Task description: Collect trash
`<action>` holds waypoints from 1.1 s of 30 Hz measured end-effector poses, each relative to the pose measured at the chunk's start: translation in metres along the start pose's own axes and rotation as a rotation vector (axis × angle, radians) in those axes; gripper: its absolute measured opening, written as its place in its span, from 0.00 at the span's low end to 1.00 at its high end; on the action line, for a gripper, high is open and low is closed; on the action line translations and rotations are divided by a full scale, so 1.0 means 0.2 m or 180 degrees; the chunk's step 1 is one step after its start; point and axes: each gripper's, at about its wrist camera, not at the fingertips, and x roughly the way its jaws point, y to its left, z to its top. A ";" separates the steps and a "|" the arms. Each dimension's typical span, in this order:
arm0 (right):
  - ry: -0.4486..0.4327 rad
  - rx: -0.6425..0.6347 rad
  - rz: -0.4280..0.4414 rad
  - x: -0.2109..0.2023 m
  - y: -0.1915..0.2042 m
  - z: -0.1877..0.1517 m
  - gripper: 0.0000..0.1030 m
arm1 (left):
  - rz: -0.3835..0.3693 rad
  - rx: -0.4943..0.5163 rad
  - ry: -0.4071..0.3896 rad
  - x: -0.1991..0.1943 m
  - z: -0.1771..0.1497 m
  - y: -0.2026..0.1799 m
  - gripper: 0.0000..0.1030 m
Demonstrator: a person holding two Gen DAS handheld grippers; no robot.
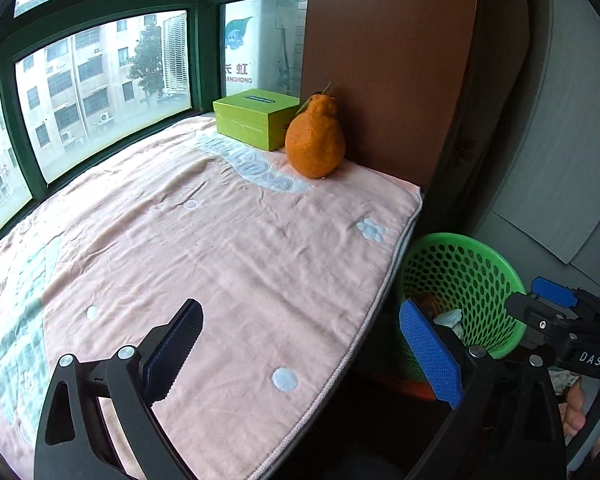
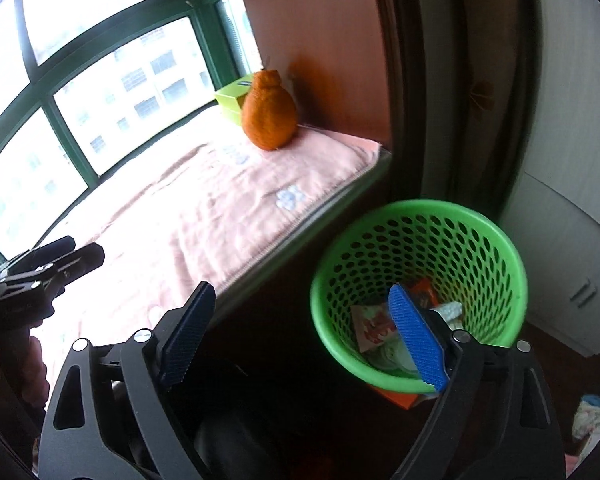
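Note:
A green perforated waste basket (image 2: pixel 496 256) stands on the floor beside the window seat; the left wrist view shows the same basket (image 1: pixel 480 264). Several pieces of trash (image 2: pixel 374 326) lie in its bottom: a printed wrapper, crumpled white paper and an orange packet. My right gripper (image 2: pixel 300 326) hangs open above the basket's near rim with nothing between its fingers. My left gripper (image 1: pixel 300 344) is open and empty over the front edge of the pink blanket (image 1: pixel 204 248). The right gripper (image 1: pixel 556 304) shows at the right of the left wrist view.
A large orange fruit (image 1: pixel 315 140) and a green box (image 1: pixel 256 120) sit at the back of the blanket against a brown panel (image 1: pixel 384 60). Green-framed windows (image 1: pixel 100 80) run along the left. A white cupboard (image 2: pixel 572 240) stands to the right of the basket.

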 end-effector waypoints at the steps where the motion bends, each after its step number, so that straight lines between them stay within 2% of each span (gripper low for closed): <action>1: -0.0010 -0.0022 0.0006 0.00 0.02 0.01 0.85 | 0.0009 -0.0023 -0.0010 -0.01 0.00 0.02 0.93; 17: -0.0084 -0.0239 0.0183 0.03 0.22 0.10 0.89 | 0.0283 -0.0407 -0.0223 -0.18 -0.03 0.28 0.93; 25: -0.0062 -0.0306 0.0267 0.06 0.31 0.11 0.89 | 0.0548 -0.0344 -0.0246 -0.21 -0.07 0.33 0.93; 33: -0.0146 -0.0364 0.0270 0.04 0.38 0.13 0.91 | 0.0647 -0.0336 -0.0281 -0.23 -0.07 0.34 0.93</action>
